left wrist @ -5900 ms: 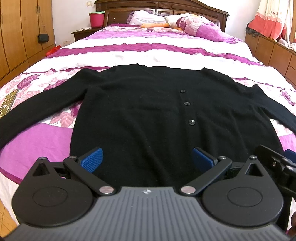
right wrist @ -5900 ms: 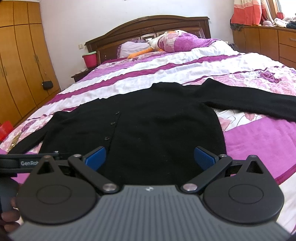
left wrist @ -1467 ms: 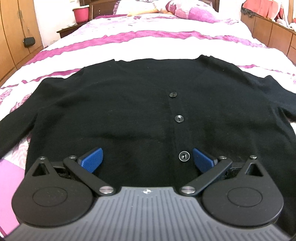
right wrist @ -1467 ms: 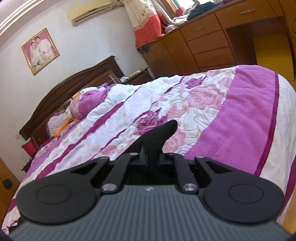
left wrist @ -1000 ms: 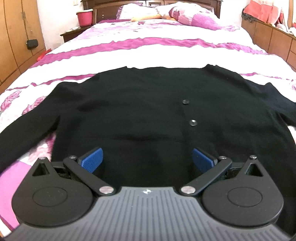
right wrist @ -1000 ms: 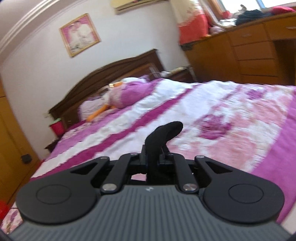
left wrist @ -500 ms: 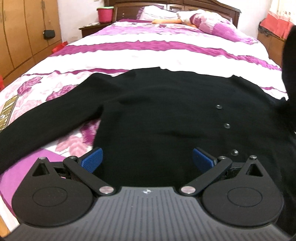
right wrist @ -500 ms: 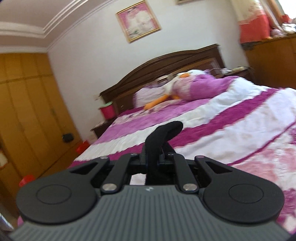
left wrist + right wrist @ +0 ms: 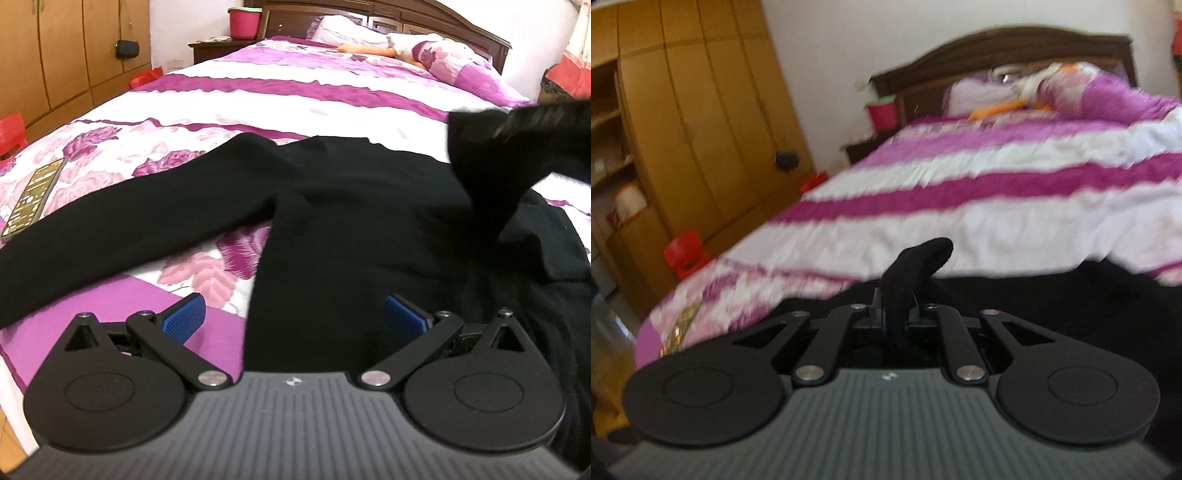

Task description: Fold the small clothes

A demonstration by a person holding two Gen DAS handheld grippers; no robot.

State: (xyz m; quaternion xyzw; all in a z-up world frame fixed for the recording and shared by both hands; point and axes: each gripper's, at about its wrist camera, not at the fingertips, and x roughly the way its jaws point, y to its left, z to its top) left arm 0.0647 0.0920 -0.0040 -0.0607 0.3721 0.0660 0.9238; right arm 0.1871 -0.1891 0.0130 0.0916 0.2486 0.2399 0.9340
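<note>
A black cardigan (image 9: 351, 221) lies flat on the bed, its left sleeve (image 9: 129, 225) stretched out to the left. My left gripper (image 9: 293, 319) is open and empty, low over the cardigan's hem near its left side edge. My right gripper (image 9: 895, 314) is shut on the right sleeve's end (image 9: 919, 266), which sticks up between the fingers. In the left wrist view that lifted sleeve (image 9: 498, 147) hangs over the cardigan's right half. The cardigan body also shows in the right wrist view (image 9: 1052, 295).
The purple and white striped bedspread (image 9: 295, 92) covers the bed. A flat patterned card (image 9: 33, 195) lies at the left edge. Pillows (image 9: 443, 62) and the headboard are at the far end. A wooden wardrobe (image 9: 683, 129) and a red stool (image 9: 685, 254) stand left.
My right gripper has swung the held sleeve leftward over the cardigan's body, hiding the buttons. My left gripper has shifted left toward the cardigan's left side.
</note>
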